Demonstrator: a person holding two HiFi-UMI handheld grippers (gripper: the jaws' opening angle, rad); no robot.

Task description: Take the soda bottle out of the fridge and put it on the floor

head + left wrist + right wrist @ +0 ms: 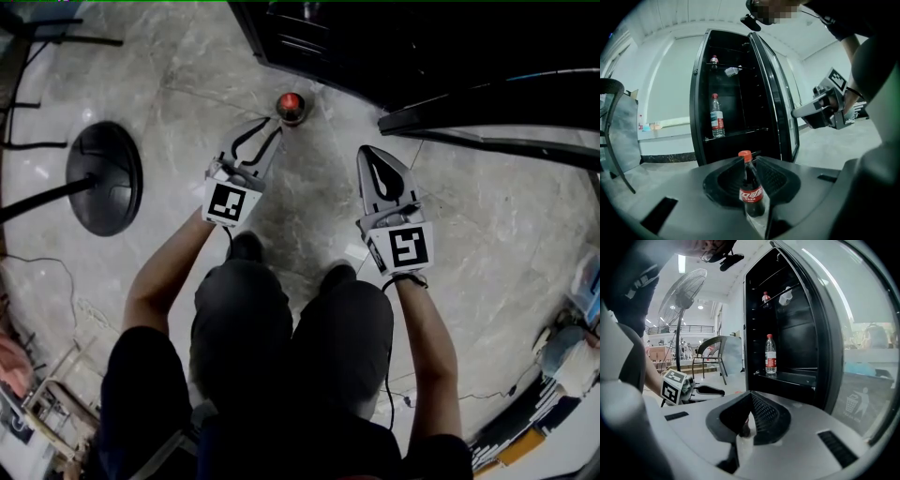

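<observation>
Head view: soda bottle (291,105) upright on floor in front of fridge (375,47), just past L gripper (275,129) tips, not touching. R gripper (368,152) alongside, both forearms stretched fwd. Fridge interior out of shot here.
L gripper view: jaws narrow, small gap, nothing pinched. Soda bottle seen thru gap, water bottle (717,116) inside fridge.
R gripper view: jaws together, nothing held. Soda bottle mostly hidden.

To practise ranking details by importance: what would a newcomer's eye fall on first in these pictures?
First, the cola bottle with its red cap, standing upright on the marble floor just ahead of the left claw. Behind it in the left gripper view, the tall black fridge stands open, with a water bottle upright on a shelf.
</observation>
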